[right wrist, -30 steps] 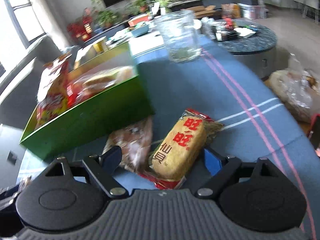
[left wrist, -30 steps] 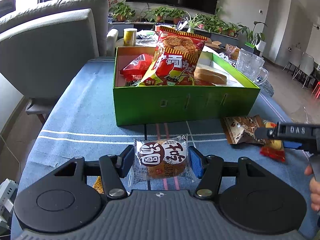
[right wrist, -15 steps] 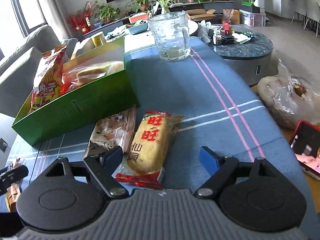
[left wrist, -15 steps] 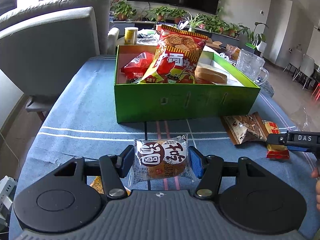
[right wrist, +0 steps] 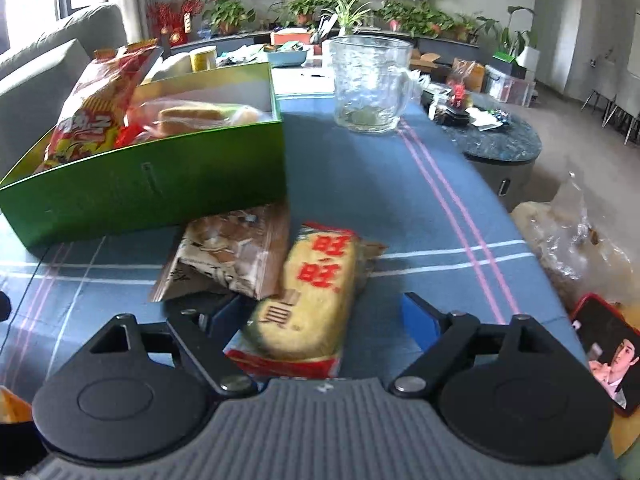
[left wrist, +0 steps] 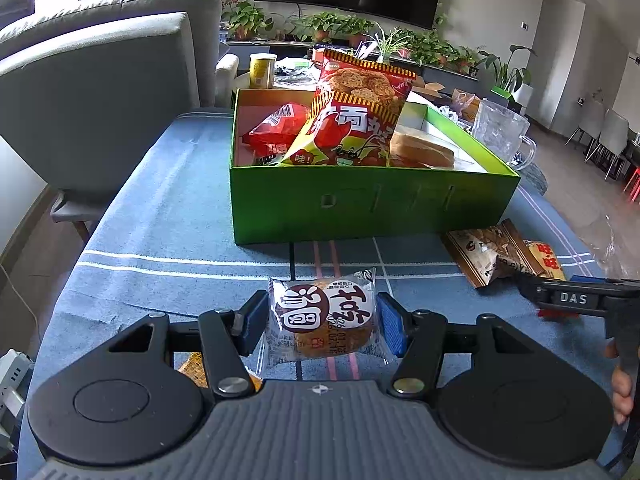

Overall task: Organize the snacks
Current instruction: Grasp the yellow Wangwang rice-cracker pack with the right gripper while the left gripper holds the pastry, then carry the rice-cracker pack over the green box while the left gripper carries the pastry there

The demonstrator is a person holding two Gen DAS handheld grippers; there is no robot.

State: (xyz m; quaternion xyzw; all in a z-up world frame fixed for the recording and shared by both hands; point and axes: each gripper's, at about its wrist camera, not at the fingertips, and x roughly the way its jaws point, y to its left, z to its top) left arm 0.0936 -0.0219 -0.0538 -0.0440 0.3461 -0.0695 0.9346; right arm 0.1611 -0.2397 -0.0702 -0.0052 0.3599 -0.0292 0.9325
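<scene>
Snack sorting: squeezing the cake packet [left wrist: 324,312] in the left gripper [left wrist: 323,319] jaws, near the green box [left wrist: 372,204]. Holding the right gripper [right wrist: 320,312] jaws wide apart around the yellow cracker pack [right wrist: 316,276] lying on the surface [right wrist: 400,184], long side pointing straight ahead, closer to the left jaw.

From the box [left wrist: 372,204], two packets [left wrist: 486,256] lie at four o'clock, perhaps overlapping; the jug [left wrist: 500,132] at two.
</scene>
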